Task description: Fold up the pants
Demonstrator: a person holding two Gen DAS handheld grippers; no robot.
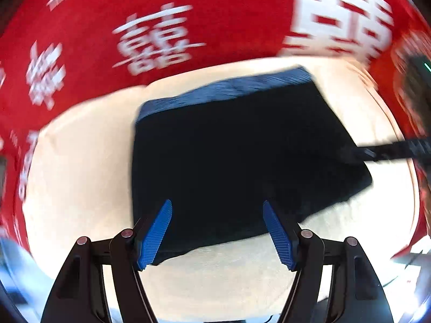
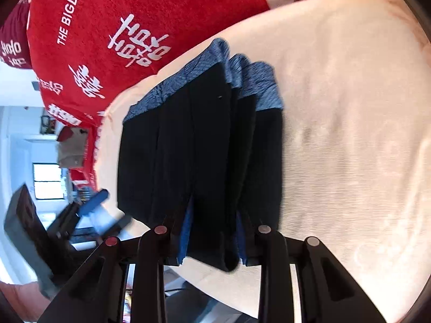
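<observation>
Black pants (image 1: 237,156) with a blue waistband (image 1: 226,88) lie folded into a compact stack on a cream cushion (image 1: 80,177). My left gripper (image 1: 217,231) is open, its blue pads above the near edge of the stack, holding nothing. My right gripper (image 2: 214,231) is shut on the near folded edge of the pants (image 2: 204,145), with several layers pinched between its blue pads. The right gripper's finger also shows in the left wrist view (image 1: 390,150), at the stack's right edge. The left gripper shows blurred in the right wrist view (image 2: 91,202).
The cream cushion (image 2: 350,134) rests on a red blanket (image 1: 188,2) with white characters (image 2: 140,43). A room with a window (image 2: 48,180) and dark furniture lies beyond the cushion's left edge in the right wrist view.
</observation>
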